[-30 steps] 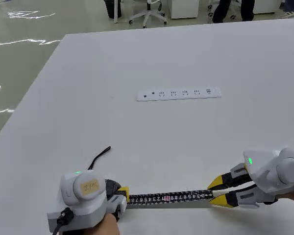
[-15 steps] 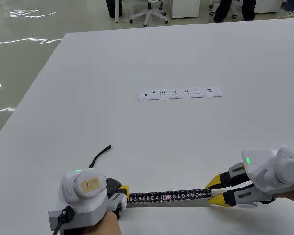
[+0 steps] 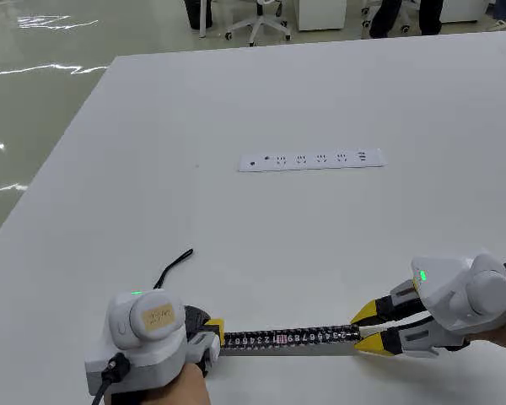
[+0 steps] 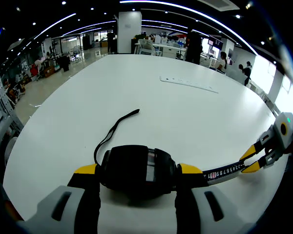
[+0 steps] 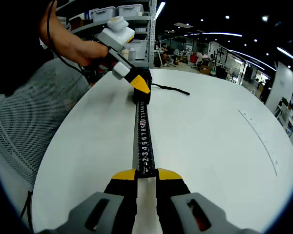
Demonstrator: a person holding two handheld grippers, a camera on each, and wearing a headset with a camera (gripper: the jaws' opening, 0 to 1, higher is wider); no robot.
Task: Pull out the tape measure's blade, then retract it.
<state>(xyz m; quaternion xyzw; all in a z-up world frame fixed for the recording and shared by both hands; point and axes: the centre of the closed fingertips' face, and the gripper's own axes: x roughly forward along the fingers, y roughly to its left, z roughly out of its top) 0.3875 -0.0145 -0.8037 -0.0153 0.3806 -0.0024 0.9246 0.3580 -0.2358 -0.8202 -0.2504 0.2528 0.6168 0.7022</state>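
Left gripper view: the left gripper (image 4: pixel 137 170) has its yellow-tipped fingers (image 4: pixel 86 169) squeezing the black tape measure (image 4: pixel 132 163), one finger on each side. The tape measure is low down at the near side of the white surface (image 4: pixel 151 97). In the right gripper view, the right gripper (image 5: pixel 146 174) has its fingers (image 5: pixel 124 174) pressed together on the far end of the blade (image 5: pixel 143 129). The blade runs straight from one gripper to the other with its numbers facing up. I cannot tell if it touches the surface.

I think the first part of the job is mostly done, because the blade is out a good way. I cannot tell if it should come out more. Letting it slide back in is left to do.

The tip of the blade is hidden between the right fingers. In the head view the left gripper covers most of the tape measure. Any lock button is too hard to make out. A thin black strap (image 4: pixel 112 129) lies behind the tape measure. A white power strip (image 3: pixel 312 159) lies well apart, farther up the surface.
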